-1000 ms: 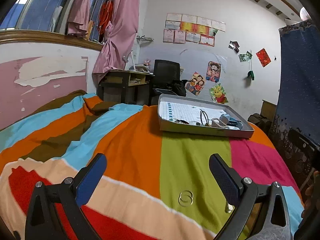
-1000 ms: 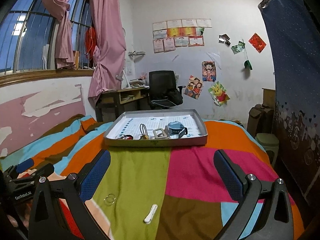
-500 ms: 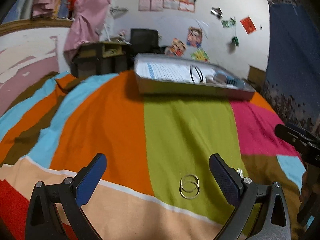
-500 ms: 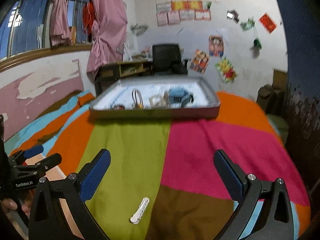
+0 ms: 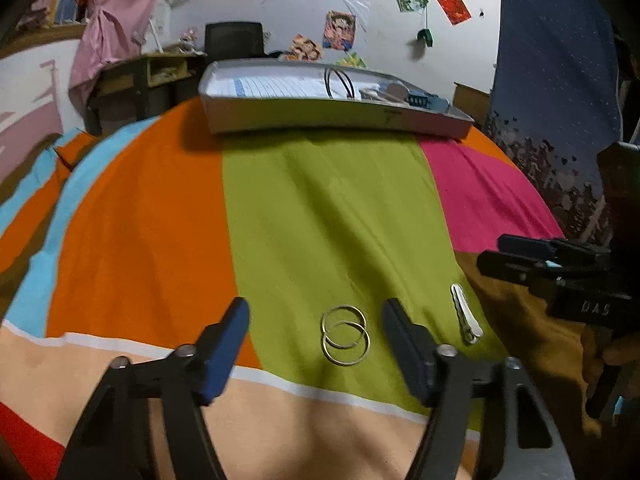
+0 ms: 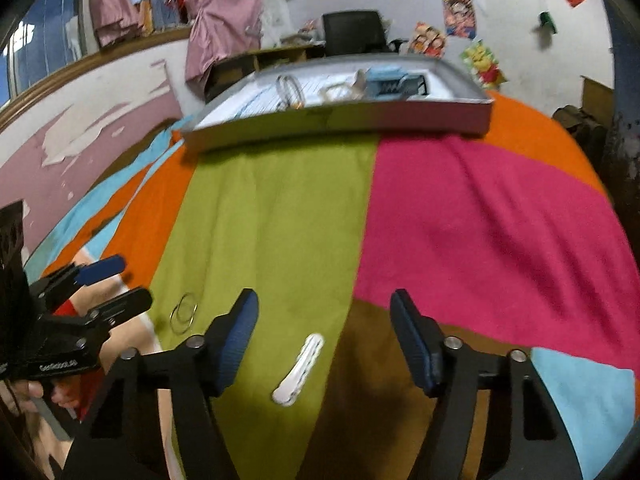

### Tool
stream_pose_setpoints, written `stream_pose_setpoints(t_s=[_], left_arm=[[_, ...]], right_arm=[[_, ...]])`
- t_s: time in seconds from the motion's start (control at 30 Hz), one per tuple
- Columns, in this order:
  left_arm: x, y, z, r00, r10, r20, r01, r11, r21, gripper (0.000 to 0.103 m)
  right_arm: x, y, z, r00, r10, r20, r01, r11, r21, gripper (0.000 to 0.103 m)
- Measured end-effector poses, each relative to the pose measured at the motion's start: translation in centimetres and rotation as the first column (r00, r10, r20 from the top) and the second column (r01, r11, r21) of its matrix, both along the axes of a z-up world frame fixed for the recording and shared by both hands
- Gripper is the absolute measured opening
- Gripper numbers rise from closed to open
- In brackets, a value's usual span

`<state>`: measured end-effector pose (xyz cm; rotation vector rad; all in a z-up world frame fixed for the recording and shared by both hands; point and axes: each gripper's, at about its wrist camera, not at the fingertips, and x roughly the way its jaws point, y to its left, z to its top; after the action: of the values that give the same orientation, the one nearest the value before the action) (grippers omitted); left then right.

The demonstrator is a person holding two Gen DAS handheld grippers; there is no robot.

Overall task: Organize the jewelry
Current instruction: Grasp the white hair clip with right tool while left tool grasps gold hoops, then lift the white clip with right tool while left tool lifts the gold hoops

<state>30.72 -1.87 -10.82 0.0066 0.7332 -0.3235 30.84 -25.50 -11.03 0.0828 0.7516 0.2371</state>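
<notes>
Two thin silver hoop rings (image 5: 345, 335) lie overlapped on the green stripe of the bedspread, between the fingers of my left gripper (image 5: 314, 326), whose jaws are closing without touching them. A white hair clip (image 6: 298, 369) lies flat between the fingers of my right gripper (image 6: 324, 320); these jaws are closing too, with the pads apart from the clip. The clip (image 5: 466, 319) also shows in the left wrist view, right of the hoops. Far up the bed sits a grey tray (image 5: 320, 114) that holds several jewelry pieces.
A striped bedspread (image 6: 480, 216) in orange, green, pink and brown covers the bed. Beyond the tray (image 6: 340, 120) stand a desk and a black chair (image 6: 354, 32) by a poster-covered wall. A hand (image 6: 24, 390) grips the left tool's handle.
Both grippers dropped toward the bedspread and tilted down. Their jaws went from wide to about half as wide. The hoops now lie between the left fingers, the clip between the right fingers.
</notes>
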Motion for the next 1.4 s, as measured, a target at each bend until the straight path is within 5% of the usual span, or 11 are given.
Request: stream_pose_setpoints(t_s=[0.2, 0.7, 1.17, 1.4], left_arm=[[0.7, -0.2, -1.1, 0.997, -0.040, -0.071, 0.039, 0.999, -0.027, 0.039], [1.8, -1.2, -3.2, 0.969, -0.072, -0.238, 0.061, 0.997, -0.052, 0.011], [1.7, -1.3, -3.4, 0.961, -0.053, -0.273, 0.033, 0.997, -0.076, 0.004], [2.1, -1.2, -3.3, 0.941, -0.067, -0.331, 0.036, 0.994, -0.101, 0.004]], right_arm=[[0.3, 1.5, -1.8, 0.997, 0.054, -0.060, -0.055, 0.998, -0.014, 0.046], [1.0, 4.1, -5.6, 0.976, 0.084, -0.200, -0.083, 0.996, 0.011, 0.029], [1.2, 5.4, -6.6, 0.964, 0.077, -0.255, -0.073, 0.997, 0.023, 0.029], [1.1, 4.8, -6.8, 0.966, 0.066, -0.252, -0.061, 0.998, 0.026, 0.021]])
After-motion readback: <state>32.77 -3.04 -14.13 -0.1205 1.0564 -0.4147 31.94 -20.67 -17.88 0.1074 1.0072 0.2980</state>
